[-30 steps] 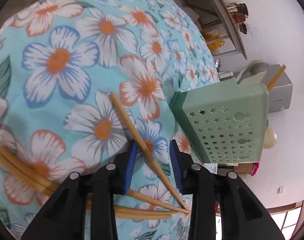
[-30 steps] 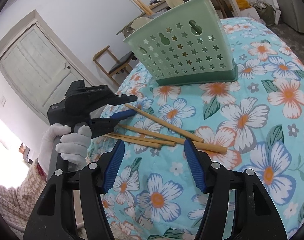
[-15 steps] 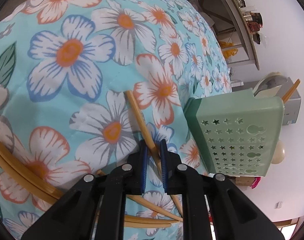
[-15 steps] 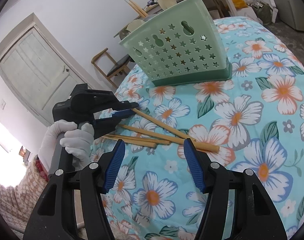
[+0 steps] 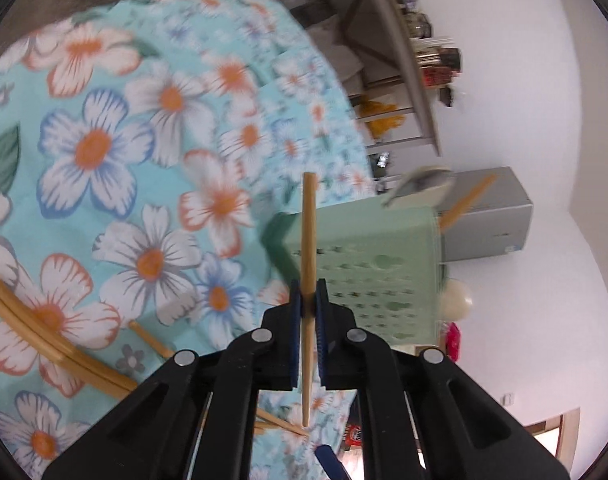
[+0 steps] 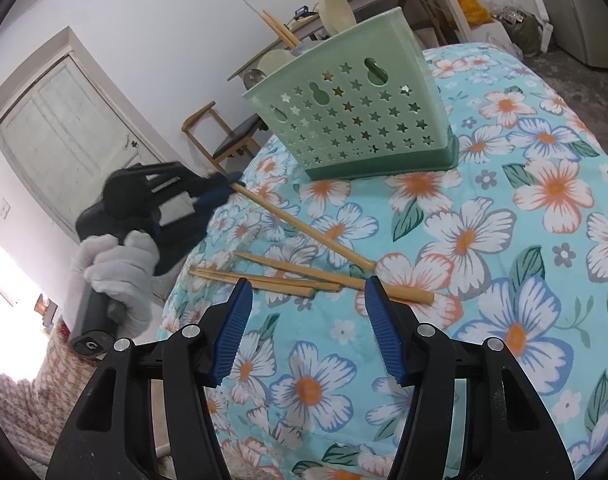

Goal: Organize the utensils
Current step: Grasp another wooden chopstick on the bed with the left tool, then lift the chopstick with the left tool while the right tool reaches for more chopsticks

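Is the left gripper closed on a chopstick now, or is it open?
Shut. The left gripper's blue pads press both sides of one chopstick, which runs between them; the right wrist view shows it raised at that end.

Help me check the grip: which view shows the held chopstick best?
Left wrist: the chopstick sits clamped between the left gripper's pads, both ends visible. Right wrist shows it slanting down toward the tablecloth, grip blurred.

Both fisheye views are bright, evenly daylit, with strong barrel distortion and black vignetted corners. The left wrist view shows motion blur across the turquoise floral tablecloth [image 5: 103,152] and pale green perforated plastic basket [image 5: 368,276]. The right wrist view is sharp; window glare overexposes its lower-left edge.
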A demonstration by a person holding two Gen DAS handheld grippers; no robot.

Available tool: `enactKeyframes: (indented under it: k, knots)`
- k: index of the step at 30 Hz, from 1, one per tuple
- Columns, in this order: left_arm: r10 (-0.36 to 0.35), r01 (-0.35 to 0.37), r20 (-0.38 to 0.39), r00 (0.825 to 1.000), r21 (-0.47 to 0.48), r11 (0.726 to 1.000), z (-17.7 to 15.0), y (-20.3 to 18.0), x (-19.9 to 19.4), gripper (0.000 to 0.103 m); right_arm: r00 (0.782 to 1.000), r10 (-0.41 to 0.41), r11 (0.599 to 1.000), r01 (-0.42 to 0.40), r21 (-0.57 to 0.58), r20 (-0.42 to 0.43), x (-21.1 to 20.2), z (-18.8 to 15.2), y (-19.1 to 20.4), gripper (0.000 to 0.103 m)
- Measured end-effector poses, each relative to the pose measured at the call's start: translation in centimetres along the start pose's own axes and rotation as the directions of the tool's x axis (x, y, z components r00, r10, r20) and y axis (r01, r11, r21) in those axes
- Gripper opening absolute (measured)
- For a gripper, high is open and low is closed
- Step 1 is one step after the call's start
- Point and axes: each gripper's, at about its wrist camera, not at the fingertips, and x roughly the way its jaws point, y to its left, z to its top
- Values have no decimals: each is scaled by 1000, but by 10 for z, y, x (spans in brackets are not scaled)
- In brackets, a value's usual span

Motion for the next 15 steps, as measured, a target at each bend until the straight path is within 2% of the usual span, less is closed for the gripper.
enactKeyframes:
  k: [6,10,15]
  knots:
    - [-97,95,21,995,69,993,6,-12,-40,6,1000,-8,999,9,-33,6,-1,1,9,54]
    - [-189,182,44,981,126,975,9,-13,-73,6,999,-40,997,41,-64,10,-3,0,13,51]
    - [-244,226,92,965,171,959,13,-10,-109,6,997,-71,993,74,-97,31,-11,9,10,47]
